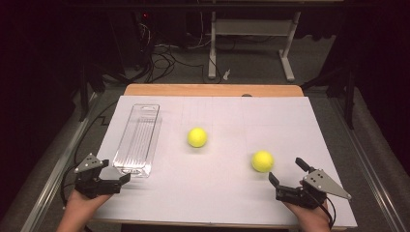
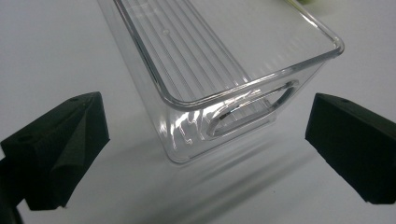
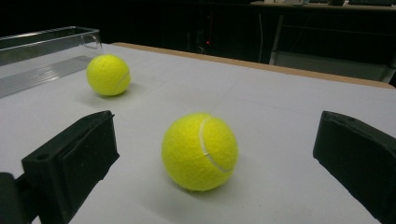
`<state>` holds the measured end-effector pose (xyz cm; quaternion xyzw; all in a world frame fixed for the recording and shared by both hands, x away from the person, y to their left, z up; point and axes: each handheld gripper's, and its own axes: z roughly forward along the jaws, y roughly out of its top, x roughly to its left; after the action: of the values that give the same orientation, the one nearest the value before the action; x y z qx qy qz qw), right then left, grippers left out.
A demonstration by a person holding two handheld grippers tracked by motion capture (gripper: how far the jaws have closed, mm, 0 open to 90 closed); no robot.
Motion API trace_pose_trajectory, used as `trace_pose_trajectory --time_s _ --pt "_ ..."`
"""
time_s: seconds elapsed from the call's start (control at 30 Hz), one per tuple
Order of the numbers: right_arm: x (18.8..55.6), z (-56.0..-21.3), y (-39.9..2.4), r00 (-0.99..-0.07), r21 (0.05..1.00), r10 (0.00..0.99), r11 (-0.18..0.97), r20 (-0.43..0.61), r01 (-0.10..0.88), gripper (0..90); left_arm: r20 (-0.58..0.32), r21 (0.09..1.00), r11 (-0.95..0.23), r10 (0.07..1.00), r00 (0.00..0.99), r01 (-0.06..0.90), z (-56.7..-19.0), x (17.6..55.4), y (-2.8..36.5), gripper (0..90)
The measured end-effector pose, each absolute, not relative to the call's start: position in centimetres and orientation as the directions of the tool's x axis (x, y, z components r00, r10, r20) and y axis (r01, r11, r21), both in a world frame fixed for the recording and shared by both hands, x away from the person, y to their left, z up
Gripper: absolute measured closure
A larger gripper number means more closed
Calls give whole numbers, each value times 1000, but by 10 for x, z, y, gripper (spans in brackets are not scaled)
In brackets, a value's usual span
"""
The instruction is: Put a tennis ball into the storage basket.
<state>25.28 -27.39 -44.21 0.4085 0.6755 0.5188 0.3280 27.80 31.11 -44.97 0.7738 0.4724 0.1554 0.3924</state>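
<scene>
At the left of the counter [image 1: 217, 193], the left hand-held gripper [image 1: 115, 180] is held low, just before the near end of a clear plastic bin [image 1: 138, 140]. Its jaws are spread wide and nothing is gripped or touched; in the left gripper view the bin's handle cut-out [image 2: 252, 109] is framed between them, which suggests the bin is to be steadied. The bin is laid lengthwise, empty, probably as the receptacle. Toward the middle, a far tennis ball [image 1: 197, 137] is seen resting apart from everything. Further right, the near tennis ball [image 1: 262, 161] lies on the counter just ahead of the right hand-held gripper [image 1: 286, 173], whose jaws are likewise fully parted, aligned either side of it without contact, apparently for a pick.
</scene>
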Motion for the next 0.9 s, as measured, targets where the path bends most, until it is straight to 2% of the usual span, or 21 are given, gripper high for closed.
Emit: trace_pose_trajectory --time_s 0.9 --pt "253 -443 -273 -453 968 892 129 -18 217 3 -136 561 -331 867 479 758 -458 285 297 7"
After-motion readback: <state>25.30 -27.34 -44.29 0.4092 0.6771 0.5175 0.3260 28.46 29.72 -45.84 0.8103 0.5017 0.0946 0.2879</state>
